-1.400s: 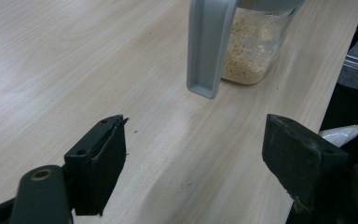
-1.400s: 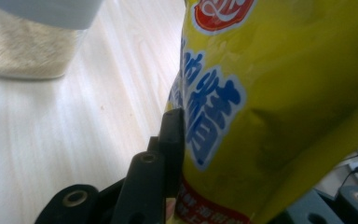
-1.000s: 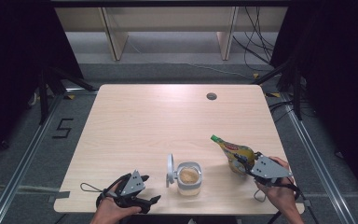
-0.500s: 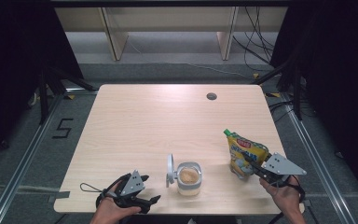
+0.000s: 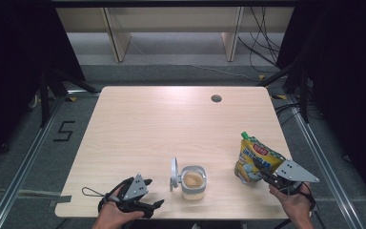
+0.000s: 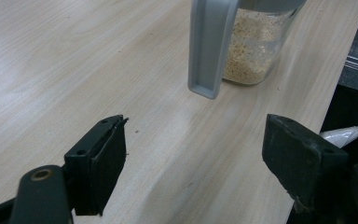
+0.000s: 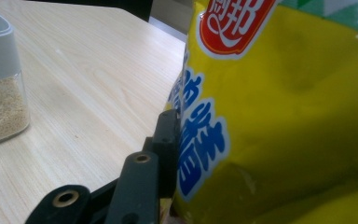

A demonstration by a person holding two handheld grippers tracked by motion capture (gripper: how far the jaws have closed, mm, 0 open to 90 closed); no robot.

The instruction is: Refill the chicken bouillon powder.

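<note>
A yellow pouch (image 5: 255,160) with a green cap stands upright near the right front edge of the surface (image 5: 171,124), and the right gripper (image 5: 263,172) reaches in to it from the person's side. In the right gripper view the pouch (image 7: 284,116) sits between the jaws: one black jaw lies flat against its printed face, next to the blue lettering, while the other jaw is hidden behind the pouch. These jaws have just been opening, and the pouch is between them yet — whether the pads press on it cannot be told, since the visible jaw lies at the foil without clearly denting it. The pouch's base rests on the surface in the high view.

To the left of the pouch, well apart from it, stands a clear jar (image 5: 192,181) of pale granules with a grey rim, its grey lid (image 5: 174,172) flipped up on the jar's left side.

The left gripper (image 5: 152,206) rests at the front edge of the surface, left of the jar. In the left gripper view its jaws stand wide apart with bare wood between them — nothing is held. The jar (image 6: 256,46) and its hanging lid (image 6: 209,51) lie beyond the jaw tips, toward the right-hand jaw, not touching either one.
</note>
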